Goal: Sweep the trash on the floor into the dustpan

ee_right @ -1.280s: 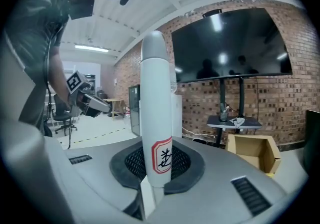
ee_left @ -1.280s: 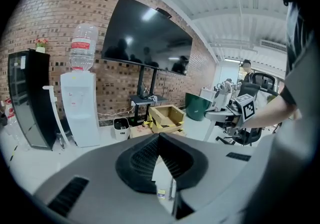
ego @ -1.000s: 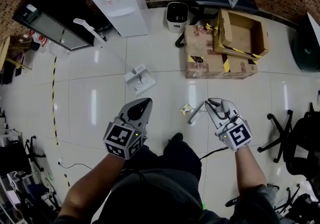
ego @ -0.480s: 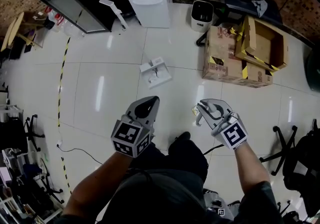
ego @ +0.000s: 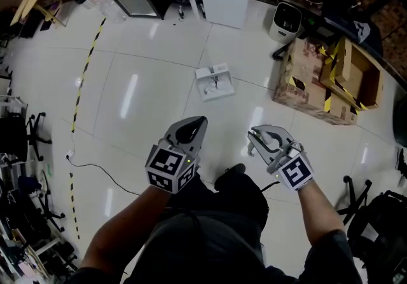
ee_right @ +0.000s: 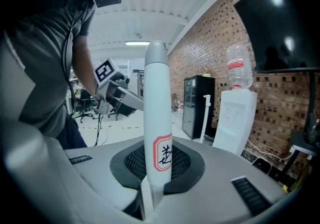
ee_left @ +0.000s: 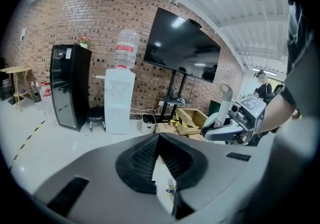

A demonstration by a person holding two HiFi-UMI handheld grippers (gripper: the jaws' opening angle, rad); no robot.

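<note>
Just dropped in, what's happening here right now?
A person holds a gripper in each hand. The right gripper is shut on a white cylindrical handle with a red-bordered label, apparently the broom's. The left gripper has its fingers together, holding nothing. The white dustpan lies on the tiled floor ahead, untouched.

Right tool [ego: 266,142]: the white handle [ee_right: 157,113] it clamps sinks between the jaws, and we see its lower end in no view. Left tool [ego: 191,129]: between the closed jaws lies a pale wedge bearing a small label [ee_left: 170,189], too small to identify. The white object [ego: 214,81] near the floor's [ego: 146,105] top edge is too small to name.
</note>
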